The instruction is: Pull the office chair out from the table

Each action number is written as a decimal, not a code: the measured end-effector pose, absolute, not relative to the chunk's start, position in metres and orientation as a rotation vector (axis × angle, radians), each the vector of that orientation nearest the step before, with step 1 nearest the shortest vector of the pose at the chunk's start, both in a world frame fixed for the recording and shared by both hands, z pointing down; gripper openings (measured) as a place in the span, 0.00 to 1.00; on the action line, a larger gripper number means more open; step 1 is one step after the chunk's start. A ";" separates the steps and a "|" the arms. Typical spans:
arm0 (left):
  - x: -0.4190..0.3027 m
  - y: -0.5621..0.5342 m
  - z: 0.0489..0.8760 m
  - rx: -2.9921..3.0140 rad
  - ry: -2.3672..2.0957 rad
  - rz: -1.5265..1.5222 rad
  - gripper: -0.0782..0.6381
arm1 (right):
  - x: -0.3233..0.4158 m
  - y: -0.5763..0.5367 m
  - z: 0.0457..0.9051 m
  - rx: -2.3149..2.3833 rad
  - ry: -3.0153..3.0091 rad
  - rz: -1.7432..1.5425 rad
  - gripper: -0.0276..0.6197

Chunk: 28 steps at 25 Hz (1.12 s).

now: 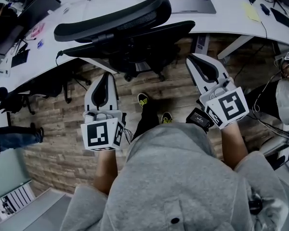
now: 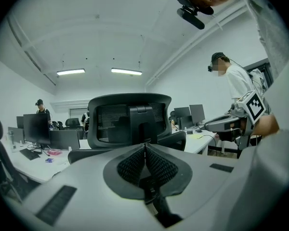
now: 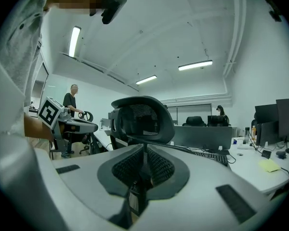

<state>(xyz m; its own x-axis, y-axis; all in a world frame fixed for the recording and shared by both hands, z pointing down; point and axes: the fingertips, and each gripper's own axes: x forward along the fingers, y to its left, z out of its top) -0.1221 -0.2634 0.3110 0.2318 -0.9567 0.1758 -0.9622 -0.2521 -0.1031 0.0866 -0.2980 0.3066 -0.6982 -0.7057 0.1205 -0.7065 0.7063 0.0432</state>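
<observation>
A: Tools first. What state are they in?

B: Both closed. The left gripper (image 2: 145, 147) has its pads meeting along one line with nothing between them. The right gripper (image 3: 145, 149) is the same, jaws together and empty. In the head view they are held side by side but apart, in front of the person's grey hooded top (image 1: 178, 177). Neither touches anything.

A: Where is the office chair?

B: The office chair (image 1: 120, 23) stands at the near curved edge of the table (image 1: 231, 18), backrest toward the person. It is just beyond both gripper tips, with a clear gap. I cannot tell how far the seat goes under the edge.

A: How do the views differ?

B: Only the head view gives the wooden floor (image 1: 58, 134) and the person's shoes (image 1: 143, 99). The left gripper view has the backrest square-on and a standing person (image 2: 233, 81) to its right. The right gripper view has the backrest turned partly aside, with a keyboard (image 3: 209, 155) and a yellow note (image 3: 269, 165) on the table to the chair's right.

A: Anything unclear?

B: In the head view the chair's base is a dark mass under the seat, and the wheels cannot be told apart. In both gripper views the gripper's own body cuts the chair off below the armrests.
</observation>
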 end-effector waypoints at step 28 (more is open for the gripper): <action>-0.227 -0.354 0.315 2.432 -1.977 0.401 0.13 | 0.074 -0.389 0.296 1.226 -2.589 -0.202 0.11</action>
<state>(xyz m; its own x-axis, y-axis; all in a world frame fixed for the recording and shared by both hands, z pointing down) -0.2267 -0.3535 0.3152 0.1847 -0.9654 0.1842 -0.9608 -0.2168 -0.1726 0.0743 -0.3889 0.2957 -0.6060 -0.7745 0.1817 -0.7369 0.6325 0.2384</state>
